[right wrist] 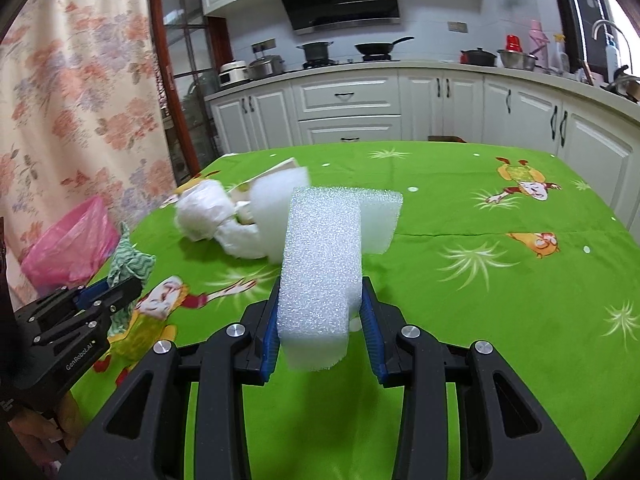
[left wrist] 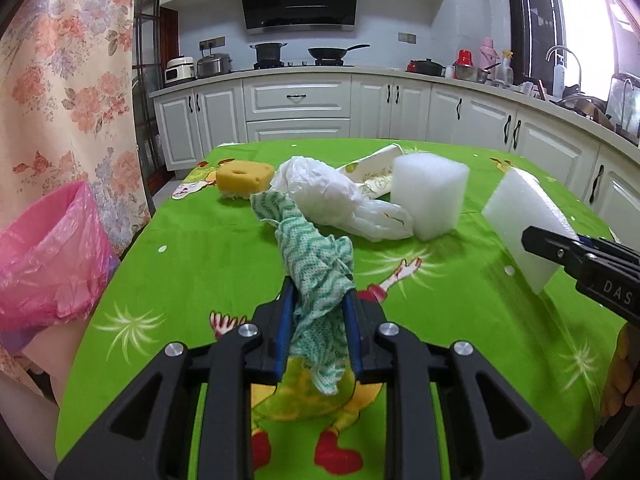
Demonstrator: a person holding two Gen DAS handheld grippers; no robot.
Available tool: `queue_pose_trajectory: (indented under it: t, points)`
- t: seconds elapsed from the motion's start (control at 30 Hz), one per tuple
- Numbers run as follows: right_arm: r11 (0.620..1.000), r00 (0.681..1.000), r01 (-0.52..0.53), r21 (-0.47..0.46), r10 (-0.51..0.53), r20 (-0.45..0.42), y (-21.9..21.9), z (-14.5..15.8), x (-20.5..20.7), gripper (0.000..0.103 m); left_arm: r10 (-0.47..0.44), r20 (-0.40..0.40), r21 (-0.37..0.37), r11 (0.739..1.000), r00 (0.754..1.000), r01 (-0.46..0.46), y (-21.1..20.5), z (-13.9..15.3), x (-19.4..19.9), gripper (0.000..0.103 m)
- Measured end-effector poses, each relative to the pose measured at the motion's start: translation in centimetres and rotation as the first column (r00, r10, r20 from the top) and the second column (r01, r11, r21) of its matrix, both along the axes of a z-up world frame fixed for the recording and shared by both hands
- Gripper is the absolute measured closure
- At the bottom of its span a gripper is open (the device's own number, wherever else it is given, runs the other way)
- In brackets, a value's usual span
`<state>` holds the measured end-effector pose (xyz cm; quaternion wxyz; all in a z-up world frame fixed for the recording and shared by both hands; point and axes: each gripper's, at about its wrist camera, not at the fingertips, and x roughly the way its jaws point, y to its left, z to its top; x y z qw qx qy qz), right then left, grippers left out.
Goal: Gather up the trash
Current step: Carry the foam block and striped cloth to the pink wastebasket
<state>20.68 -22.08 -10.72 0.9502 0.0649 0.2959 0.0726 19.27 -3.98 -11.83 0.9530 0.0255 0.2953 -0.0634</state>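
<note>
In the left wrist view my left gripper (left wrist: pixel 320 292) is shut on a green-and-white patterned rag (left wrist: pixel 316 256), which stands up out of the jaws and hangs below them. The right wrist view shows my right gripper (right wrist: pixel 322 292) shut on a white foam block (right wrist: pixel 320 272), held above the green tablecloth (right wrist: pixel 480 300). The left wrist view has the same block (left wrist: pixel 520 216) at the right, with the right gripper (left wrist: pixel 536 240) on it. A second foam block (left wrist: pixel 430 196), a crumpled white plastic bag (left wrist: pixel 332 196), a yellow sponge (left wrist: pixel 245 178) and a printed paper wrapper (left wrist: pixel 376 168) lie on the table.
A bin lined with a pink bag (left wrist: pixel 48 256) stands off the table's left edge, beside a floral curtain (left wrist: pixel 68 80). Kitchen cabinets and a stove with pots run behind the table. A hand (left wrist: pixel 620 380) is at the right edge.
</note>
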Motion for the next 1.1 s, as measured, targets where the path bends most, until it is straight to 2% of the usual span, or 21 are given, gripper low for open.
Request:
queue_pose_trajectory:
  t: [0.27, 0.57, 0.9, 1.1]
  points:
    - [0.995, 0.996, -0.093, -0.020, 0.093, -0.011, 2.9, 0.1, -1.3, 0.067, 0.015, 0.015, -0.031, 0.999, 1.000, -0.015, 2.1, 0.8, -1.9, 0.080]
    - [0.973, 0.975, -0.221, -0.062, 0.220, -0.031, 7.6, -0.3, -2.6, 0.067, 0.057, 0.028, -0.033, 0.998, 0.998, -0.056, 5.4, 1.3, -4.1, 0.080]
    - [0.929, 0.931, -0.365, -0.063, 0.364, -0.020, 12.6, 2.1, -2.2, 0.067, 0.148, 0.066, -0.008, 0.989, 0.987, -0.147, 11.0, 3.6, -5.7, 0.080]
    - [0.878, 0.884, -0.465, -0.115, 0.467, -0.007, 17.6, 4.1, -1.1, 0.067, 0.241, 0.101, -0.026, 0.971, 0.965, -0.239, 16.4, 6.3, -6.0, 0.080]
